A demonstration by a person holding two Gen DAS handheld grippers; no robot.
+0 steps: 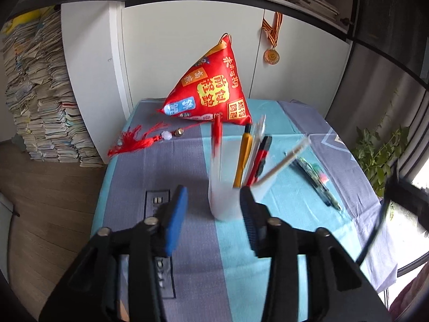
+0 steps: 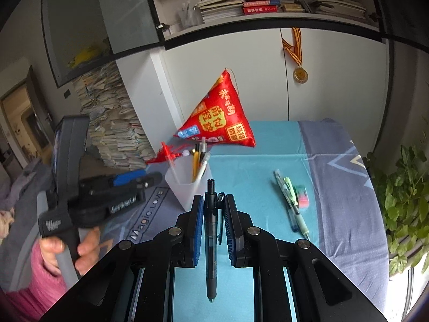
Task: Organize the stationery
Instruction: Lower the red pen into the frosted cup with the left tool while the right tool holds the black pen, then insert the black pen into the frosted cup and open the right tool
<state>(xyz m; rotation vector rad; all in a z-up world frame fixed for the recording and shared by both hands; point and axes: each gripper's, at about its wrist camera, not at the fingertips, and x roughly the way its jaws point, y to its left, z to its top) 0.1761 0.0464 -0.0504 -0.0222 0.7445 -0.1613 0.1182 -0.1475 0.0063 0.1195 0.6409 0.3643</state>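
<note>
A translucent white pen cup (image 1: 228, 198) stands on the blue cloth and holds a red pen (image 1: 216, 134), a yellow pen (image 1: 242, 158), a red-black cutter (image 1: 261, 158) and a white stick. My left gripper (image 1: 211, 201) is open, its blue pads on either side of the cup's near side, not touching it. In the right wrist view the cup (image 2: 185, 185) is ahead and left. My right gripper (image 2: 213, 204) is shut on a dark blue pen (image 2: 211, 241), held lengthwise between the pads above the table. More pens (image 2: 291, 204) and a pink-green eraser (image 2: 301, 194) lie to the right.
A red pyramid cushion (image 1: 211, 91) with a red tassel (image 1: 139, 139) sits at the table's back. White cabinets and a hanging medal (image 1: 271, 55) are behind. A stack of papers (image 1: 40, 102) stands at the left, a plant (image 2: 405, 204) at the right.
</note>
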